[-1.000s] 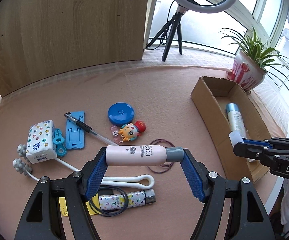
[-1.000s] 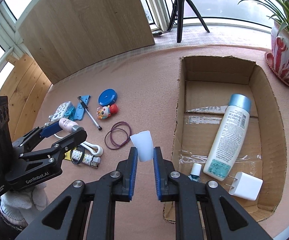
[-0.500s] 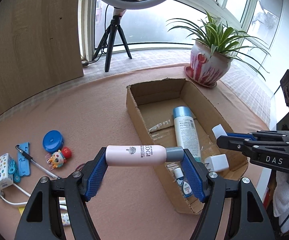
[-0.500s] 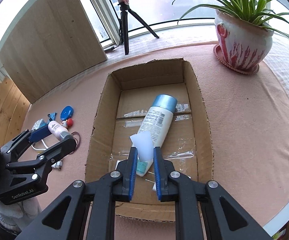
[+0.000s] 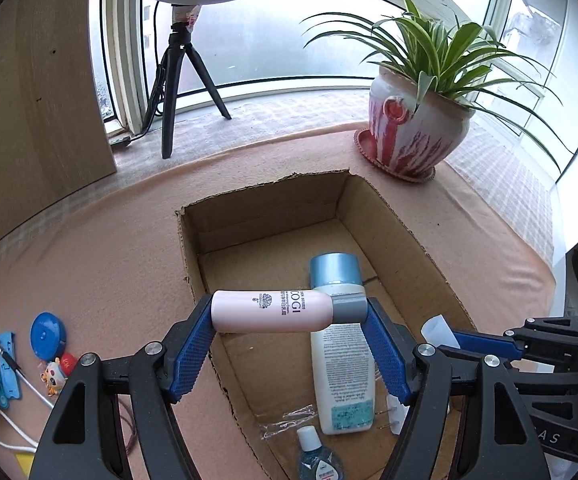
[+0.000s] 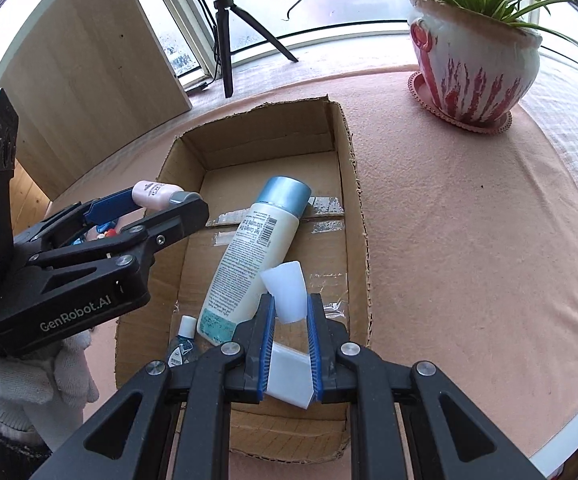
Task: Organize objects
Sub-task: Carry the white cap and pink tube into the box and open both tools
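Cardboard box (image 6: 359, 216) matt, rough-edged; pink bottle (image 5: 271, 311) smooth satin plastic; tablecloth (image 6: 469, 220) soft matt fabric.

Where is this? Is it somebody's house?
Probably a home, in a sunny bay-window corner. A potted spider plant sits by curved windows, a ring light on a tripod stands nearby, and toiletries fill a cardboard box.

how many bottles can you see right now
3. A pink bottle is held crosswise in the left tongs above the box. A big white bottle with a blue cap lies inside the box. A small blue bottle lies near the box's front corner. More may be hidden.
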The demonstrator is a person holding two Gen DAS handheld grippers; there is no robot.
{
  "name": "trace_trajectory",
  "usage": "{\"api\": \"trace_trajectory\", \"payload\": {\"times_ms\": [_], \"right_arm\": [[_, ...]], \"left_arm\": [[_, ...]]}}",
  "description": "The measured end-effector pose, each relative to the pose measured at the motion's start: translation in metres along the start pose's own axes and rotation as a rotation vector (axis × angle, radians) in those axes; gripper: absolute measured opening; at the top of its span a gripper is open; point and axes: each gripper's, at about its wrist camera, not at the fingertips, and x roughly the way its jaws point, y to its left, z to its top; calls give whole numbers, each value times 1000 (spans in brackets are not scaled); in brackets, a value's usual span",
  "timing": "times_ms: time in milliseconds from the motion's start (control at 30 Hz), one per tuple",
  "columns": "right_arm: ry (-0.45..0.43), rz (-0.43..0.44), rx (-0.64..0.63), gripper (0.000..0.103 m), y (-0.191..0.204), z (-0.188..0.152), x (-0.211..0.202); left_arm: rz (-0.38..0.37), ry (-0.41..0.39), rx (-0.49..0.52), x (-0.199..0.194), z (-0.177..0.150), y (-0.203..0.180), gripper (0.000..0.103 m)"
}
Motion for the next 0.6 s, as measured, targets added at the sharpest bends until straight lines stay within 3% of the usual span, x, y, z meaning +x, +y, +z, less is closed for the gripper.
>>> {"api": "trace_trajectory", "payload": {"times_ms": [167,233,267,333,367,600], "right_arm": [[17,11,-6,15,-1,-2,6],[10,31,-11,20,0,-2,5],[6,38,-15,25,0,-3,5],[7,50,-29,50,3,-3,4],[-1,46,-35,53,5,-3,3],[-4,23,-39,54,11,-5,2]], "left_arm": [[0,13,-11,13,4,-3,76],[-6,18,-16,15,5,-3,76],[-12,24,-19,16,5,-2,77],[-14,28,-26,15,6,-1,80],[-11,24,-30,13,6,0,81],[0,4,-60,0,3,13,81]]}}
